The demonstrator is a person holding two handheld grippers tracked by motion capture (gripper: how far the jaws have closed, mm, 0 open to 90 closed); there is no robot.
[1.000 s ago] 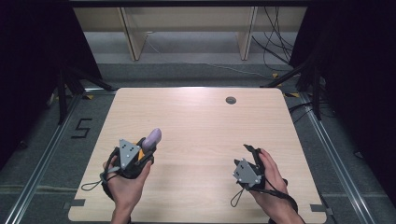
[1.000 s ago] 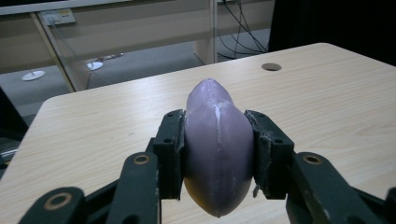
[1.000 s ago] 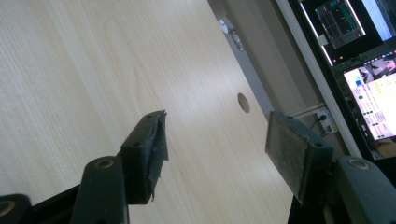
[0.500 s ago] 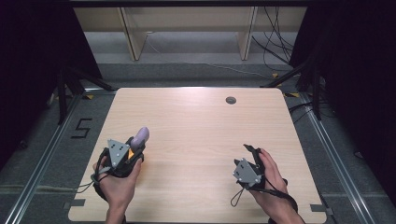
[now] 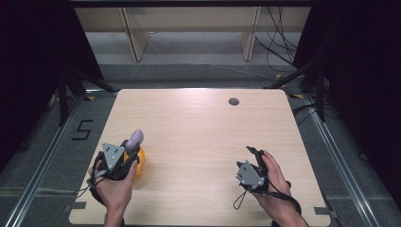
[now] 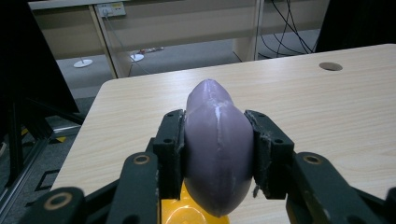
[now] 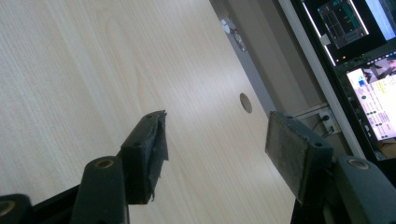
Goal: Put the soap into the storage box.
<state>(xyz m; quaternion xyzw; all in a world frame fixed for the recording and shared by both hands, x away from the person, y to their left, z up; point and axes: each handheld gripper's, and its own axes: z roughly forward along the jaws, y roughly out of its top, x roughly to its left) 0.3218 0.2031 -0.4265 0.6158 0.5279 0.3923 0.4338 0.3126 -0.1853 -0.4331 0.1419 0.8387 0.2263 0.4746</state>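
A smooth purple eggplant-shaped object [image 6: 217,149] is pinched between the jaws of my left gripper [image 6: 215,151], its rounded tip pointing away over the table. In the high view the purple object [image 5: 135,139] sticks out ahead of the left gripper [image 5: 124,156] near the table's front left. A yellow-orange object [image 5: 140,163] lies on the table just under and beside that gripper, and it shows as a yellow patch [image 6: 196,213] below the purple one. My right gripper [image 5: 253,158] rests low at the front right, and its jaws [image 7: 219,140] stand apart with nothing between them.
The light wooden table [image 5: 208,127] has a round cable hole [image 5: 233,101] near its far edge, also seen as a hole [image 7: 245,102] beyond the right jaws. Shelving legs and cables stand behind the table. Monitors [image 7: 369,70] glow off to one side.
My left gripper has moved left and toward the front edge with the purple object in it, coming down by the yellow-orange object. The right gripper has stayed put.
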